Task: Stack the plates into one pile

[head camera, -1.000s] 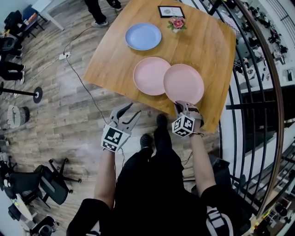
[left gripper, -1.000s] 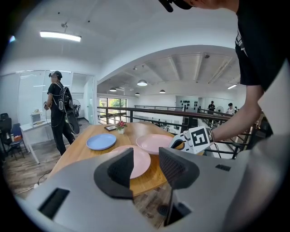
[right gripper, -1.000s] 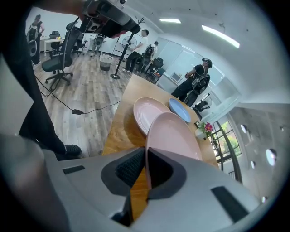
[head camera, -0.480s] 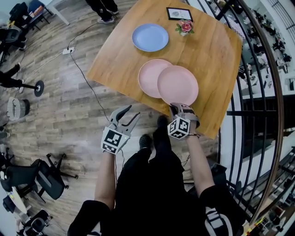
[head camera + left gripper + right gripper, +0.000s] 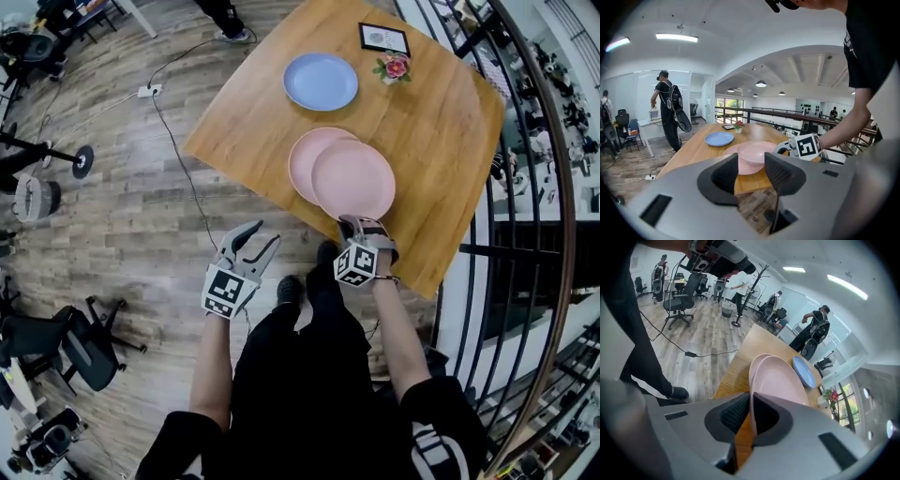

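Note:
My right gripper point(image 5: 352, 223) is shut on the near rim of a pink plate point(image 5: 354, 179), which hangs over a second pink plate point(image 5: 302, 161) lying on the wooden table point(image 5: 441, 122). In the right gripper view the held pink plate point(image 5: 780, 380) runs edge-on between the pads, with the second pink plate point(image 5: 754, 366) just behind it. A blue plate point(image 5: 321, 81) lies farther back on the table. My left gripper point(image 5: 248, 240) stands open off the table's near edge, over the floor, with nothing between its fingers. From the left gripper view both pink plates point(image 5: 757, 152) and the blue plate point(image 5: 719, 138) show.
A small flower pot point(image 5: 395, 67) and a framed card point(image 5: 384, 38) stand at the table's far side. A black railing point(image 5: 525, 141) runs along the right. A cable point(image 5: 178, 159) and office chairs point(image 5: 84, 347) are on the floor at the left. A person point(image 5: 668, 110) stands beyond the table.
The held pink plate has moved left, from beside the second pink plate to mostly over it. My left gripper has hardly moved.

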